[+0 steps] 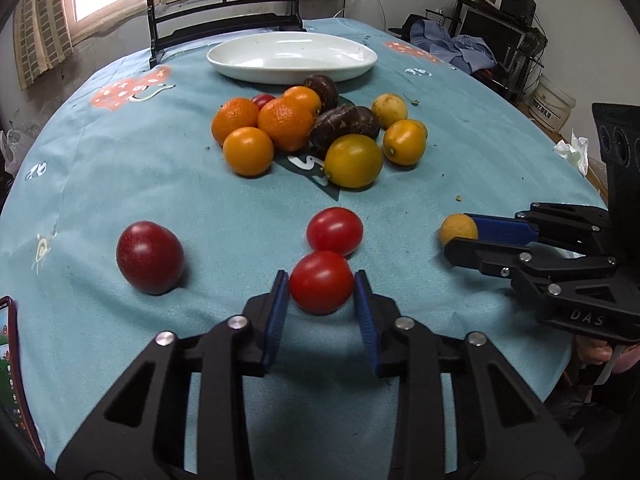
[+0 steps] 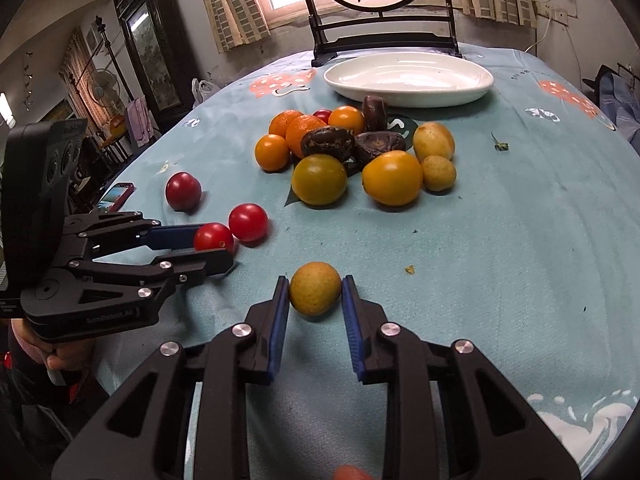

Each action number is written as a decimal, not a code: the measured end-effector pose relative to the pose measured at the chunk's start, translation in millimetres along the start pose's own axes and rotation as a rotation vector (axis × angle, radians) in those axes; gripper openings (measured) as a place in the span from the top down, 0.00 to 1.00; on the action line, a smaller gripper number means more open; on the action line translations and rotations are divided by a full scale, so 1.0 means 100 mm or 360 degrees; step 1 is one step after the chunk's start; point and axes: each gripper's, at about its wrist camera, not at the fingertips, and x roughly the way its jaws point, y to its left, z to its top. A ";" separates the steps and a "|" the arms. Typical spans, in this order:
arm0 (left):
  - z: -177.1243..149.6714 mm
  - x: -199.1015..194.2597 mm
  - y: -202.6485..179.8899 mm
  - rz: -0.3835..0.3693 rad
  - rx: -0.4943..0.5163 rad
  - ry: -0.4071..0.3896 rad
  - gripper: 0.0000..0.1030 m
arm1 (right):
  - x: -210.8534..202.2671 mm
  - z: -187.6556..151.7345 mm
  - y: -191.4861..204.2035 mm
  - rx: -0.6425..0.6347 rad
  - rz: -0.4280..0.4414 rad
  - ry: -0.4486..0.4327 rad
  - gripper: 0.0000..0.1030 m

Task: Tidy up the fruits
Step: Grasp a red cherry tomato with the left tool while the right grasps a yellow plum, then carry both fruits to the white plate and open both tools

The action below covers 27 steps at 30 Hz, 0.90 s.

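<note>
On the blue tablecloth, a red cherry tomato sits between the blue pads of my left gripper, which is shut on it. A second tomato lies just beyond, and a darker red fruit lies to the left. My right gripper is shut on a small speckled yellow fruit that rests on the cloth. Each gripper shows in the other's view: the right gripper at the right edge, the left gripper at the left. A pile of oranges, yellow fruits and dark brown fruits lies mid-table.
An empty white oval dish stands behind the pile, with a dark chair beyond the far table edge. A phone lies near the left table edge. A person's hand holds the left gripper's handle. A crumpled tissue lies at the right.
</note>
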 end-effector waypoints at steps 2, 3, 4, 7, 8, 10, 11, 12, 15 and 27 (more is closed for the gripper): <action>0.00 0.00 0.00 -0.0002 0.0004 0.0001 0.69 | 0.00 0.00 0.01 -0.0011 -0.0001 0.0003 0.73; 0.00 -0.01 0.00 -0.0003 0.0006 0.0002 0.69 | 0.00 0.01 0.01 -0.0015 -0.0001 0.0003 0.73; 0.00 -0.01 0.00 -0.0007 0.0004 0.0004 0.70 | -0.02 0.03 0.00 -0.0022 -0.0003 -0.0002 0.73; 0.04 -0.11 0.03 -0.0037 -0.0006 -0.0022 0.70 | -0.12 0.16 -0.04 -0.0025 0.0017 -0.0068 0.73; 0.09 -0.16 0.04 -0.0055 -0.0007 -0.0041 0.70 | -0.15 0.22 -0.05 -0.0024 0.0022 -0.0093 0.73; 0.23 -0.26 0.05 -0.0081 0.0014 -0.0088 0.70 | -0.22 0.45 -0.12 -0.0024 0.0010 -0.0177 0.73; 0.33 -0.30 0.06 -0.0085 0.0031 -0.0111 0.70 | -0.24 0.61 -0.17 -0.0029 -0.0015 -0.0241 0.73; 0.45 -0.33 0.06 -0.0082 0.0048 -0.0135 0.70 | -0.24 0.72 -0.21 -0.0031 -0.0041 -0.0281 0.73; 0.96 -0.28 0.13 -0.0086 0.0050 -0.0199 0.69 | -0.10 1.19 -0.45 0.0002 -0.0148 -0.0390 0.73; 2.44 1.12 0.57 0.0069 -0.0114 0.0077 0.69 | 1.19 2.15 -1.29 0.0181 -0.0265 -0.0108 0.74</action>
